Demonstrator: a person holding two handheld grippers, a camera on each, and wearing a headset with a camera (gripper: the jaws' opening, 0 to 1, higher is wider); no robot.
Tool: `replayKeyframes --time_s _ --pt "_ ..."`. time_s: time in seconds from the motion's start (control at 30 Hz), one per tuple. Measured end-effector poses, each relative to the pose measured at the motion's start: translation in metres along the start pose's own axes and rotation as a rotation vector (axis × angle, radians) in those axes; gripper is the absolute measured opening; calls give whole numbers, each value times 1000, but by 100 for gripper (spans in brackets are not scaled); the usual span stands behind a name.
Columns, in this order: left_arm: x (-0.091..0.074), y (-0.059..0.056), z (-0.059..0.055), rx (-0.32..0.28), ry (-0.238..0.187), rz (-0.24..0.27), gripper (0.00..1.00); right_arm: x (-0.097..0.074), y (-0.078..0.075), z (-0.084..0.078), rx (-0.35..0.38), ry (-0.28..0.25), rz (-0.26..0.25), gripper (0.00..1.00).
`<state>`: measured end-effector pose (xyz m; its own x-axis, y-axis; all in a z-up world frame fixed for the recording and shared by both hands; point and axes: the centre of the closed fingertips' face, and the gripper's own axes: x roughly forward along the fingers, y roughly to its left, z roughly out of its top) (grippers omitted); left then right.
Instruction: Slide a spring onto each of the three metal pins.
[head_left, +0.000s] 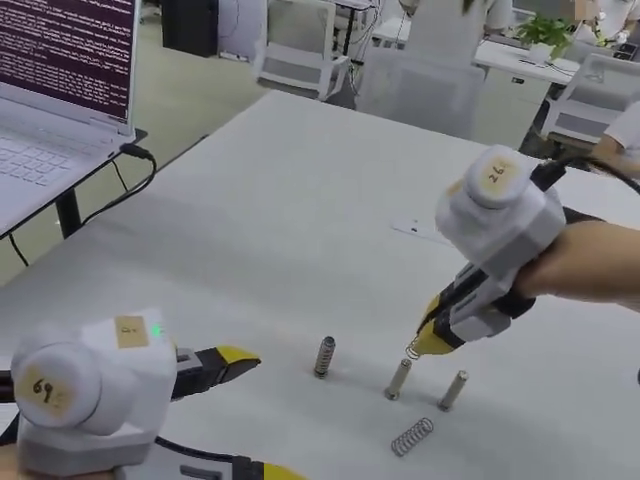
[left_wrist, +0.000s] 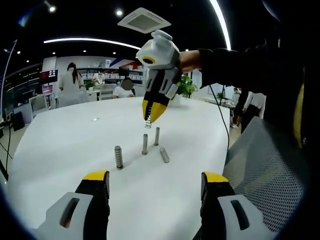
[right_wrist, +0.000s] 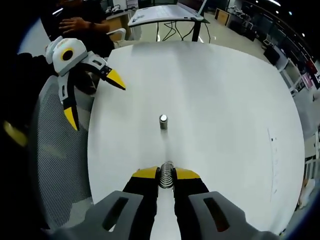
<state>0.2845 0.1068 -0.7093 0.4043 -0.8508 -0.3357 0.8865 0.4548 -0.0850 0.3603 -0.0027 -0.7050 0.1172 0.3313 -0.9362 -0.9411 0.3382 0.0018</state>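
White workbench (head_left: 300, 200); right hand-held gripper (head_left: 425, 345) "26" clamped on spring (right_wrist: 166, 176), left hand-held gripper (left_wrist: 155, 180) "69" wide apart.

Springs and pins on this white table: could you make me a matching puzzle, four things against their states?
Things:
1 leftmost grey metal pin
2 middle grey metal pin
3 loose coiled steel spring
4 white-and-yellow left gripper

States:
A open, holding nothing
B lying on its side
C bare
D wearing a spring

Pairs: 1-D, 2-C, 3-B, 4-A.
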Motion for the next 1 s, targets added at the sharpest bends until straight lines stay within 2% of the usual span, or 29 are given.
replayKeyframes --time_s 0.6,1.0 --pt "0 0 1 -6 -7 0 71 15 -10 -7 -2 40 12 9" --pt "1 0 1 -11 -5 -5 69 26 -10 -8 10 49 25 9"
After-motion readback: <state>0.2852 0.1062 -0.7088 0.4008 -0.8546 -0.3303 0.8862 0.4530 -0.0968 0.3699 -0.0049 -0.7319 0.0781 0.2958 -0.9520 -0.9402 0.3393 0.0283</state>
